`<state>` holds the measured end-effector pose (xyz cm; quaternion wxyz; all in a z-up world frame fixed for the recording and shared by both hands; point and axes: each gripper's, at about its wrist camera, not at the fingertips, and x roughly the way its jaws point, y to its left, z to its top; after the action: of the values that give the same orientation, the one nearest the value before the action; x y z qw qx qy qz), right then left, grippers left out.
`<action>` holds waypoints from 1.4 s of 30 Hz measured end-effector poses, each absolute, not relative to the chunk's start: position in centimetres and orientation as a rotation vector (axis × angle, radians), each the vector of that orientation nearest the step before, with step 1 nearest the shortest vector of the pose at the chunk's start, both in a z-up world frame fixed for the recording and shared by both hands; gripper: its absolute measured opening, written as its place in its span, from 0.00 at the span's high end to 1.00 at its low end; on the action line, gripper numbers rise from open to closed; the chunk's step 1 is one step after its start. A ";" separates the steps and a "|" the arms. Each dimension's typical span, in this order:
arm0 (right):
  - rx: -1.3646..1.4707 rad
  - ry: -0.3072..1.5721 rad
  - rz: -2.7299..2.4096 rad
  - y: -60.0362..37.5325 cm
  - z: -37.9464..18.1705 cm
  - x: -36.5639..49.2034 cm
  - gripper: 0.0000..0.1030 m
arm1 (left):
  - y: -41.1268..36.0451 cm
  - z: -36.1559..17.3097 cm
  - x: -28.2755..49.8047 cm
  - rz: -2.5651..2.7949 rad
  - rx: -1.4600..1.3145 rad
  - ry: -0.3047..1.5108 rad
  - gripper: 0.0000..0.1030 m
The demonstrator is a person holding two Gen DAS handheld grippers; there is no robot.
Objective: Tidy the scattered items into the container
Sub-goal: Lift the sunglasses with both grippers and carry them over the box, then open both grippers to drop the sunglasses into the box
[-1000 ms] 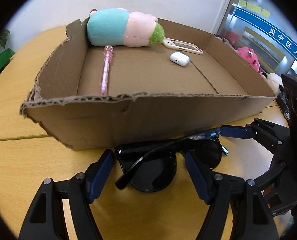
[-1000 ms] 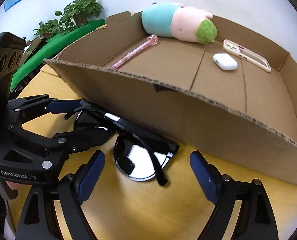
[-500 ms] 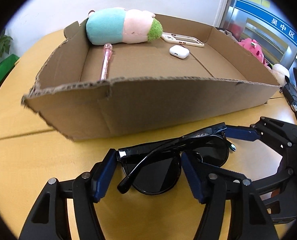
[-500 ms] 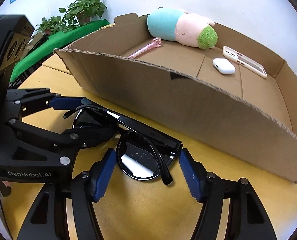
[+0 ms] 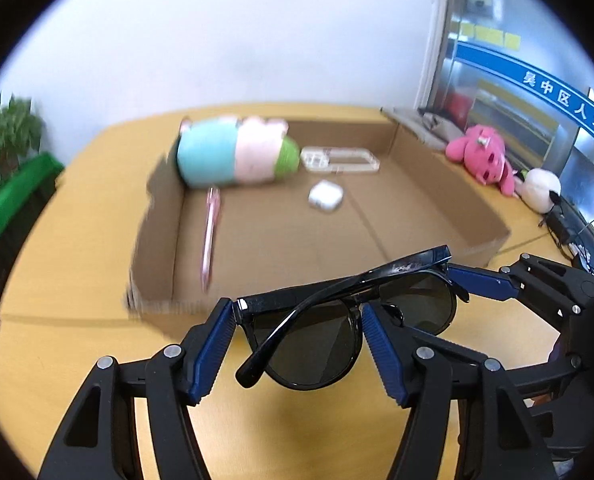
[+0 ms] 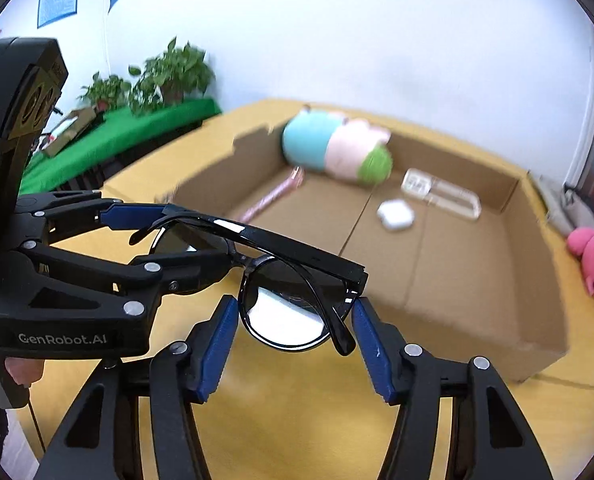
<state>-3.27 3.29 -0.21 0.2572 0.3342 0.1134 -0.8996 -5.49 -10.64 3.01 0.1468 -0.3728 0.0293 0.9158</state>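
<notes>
Black sunglasses (image 5: 337, 320) are held in the air in front of the cardboard box (image 5: 449, 184), above its near wall. My left gripper (image 5: 297, 336) is shut on one lens; my right gripper (image 6: 293, 320) is shut on the other lens of the sunglasses (image 6: 289, 280). The right gripper also shows in the left wrist view (image 5: 481, 280), and the left gripper in the right wrist view (image 6: 145, 240). Inside the box (image 6: 529, 240) lie a teal-and-pink plush (image 5: 237, 152), a pink pen (image 5: 211, 232), a white earbud case (image 5: 326, 196) and a clear phone case (image 5: 339, 159).
The box sits on a yellow wooden table (image 5: 69, 280). A pink plush (image 5: 483, 156) and a white plush (image 5: 541, 188) lie beyond the box's right side, with cables nearby. Green-covered bench and potted plants (image 6: 165, 80) stand to the left.
Both grippers closed on the sunglasses and lifted them off the table, up to above the box's near wall. The view is now blurred by motion.
</notes>
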 end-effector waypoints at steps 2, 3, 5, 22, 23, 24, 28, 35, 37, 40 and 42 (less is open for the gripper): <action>0.878 0.314 -2.462 3.6 1.0 -4.0 0.38 | -9.7 4.4 -6.6 2.643 -1.043 0.120 0.37; 0.870 0.312 -2.472 3.9 1.5 -4.5 0.38 | -9.1 5.0 -7.3 2.643 -1.030 0.135 0.37; 0.851 0.310 -2.496 4.5 2.6 -5.5 0.38 | -8.2 6.1 -8.5 2.641 -1.008 0.148 0.37; 1.114 0.230 -2.457 7.1 0.0 -18.7 0.40 | -5.6 3.2 -20.7 2.514 -1.215 0.112 0.50; 1.140 0.231 -2.448 7.0 -0.7 -19.1 0.40 | -5.7 2.5 -21.1 2.504 -1.236 0.101 0.50; 1.165 0.232 -2.435 6.9 -1.2 -19.4 0.40 | -5.8 1.7 -21.5 2.491 -1.260 0.090 0.50; 1.261 0.227 -2.379 6.5 -3.4 -21.0 0.40 | -6.2 -0.5 -22.7 2.455 -1.342 0.071 0.50; 1.464 0.228 -2.248 5.4 -6.3 -23.8 0.40 | -6.4 -3.4 -24.6 2.390 -1.489 0.076 0.50; 1.503 0.253 -2.225 5.1 -6.8 -24.4 0.40 | -6.4 -3.7 -25.0 2.365 -1.519 0.070 0.50; 1.576 0.241 -2.171 5.0 -7.6 -25.3 0.40 | -6.1 -4.6 -25.9 2.311 -1.616 0.103 0.50; 1.626 0.237 -2.133 4.8 -8.3 -25.8 0.40 | -6.1 -5.5 -26.5 2.278 -1.682 0.105 0.50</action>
<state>-25.82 4.80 -8.27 0.2227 0.5886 0.0859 -0.7724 -26.53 -6.12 -5.50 0.1535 -0.5866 0.0367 0.7943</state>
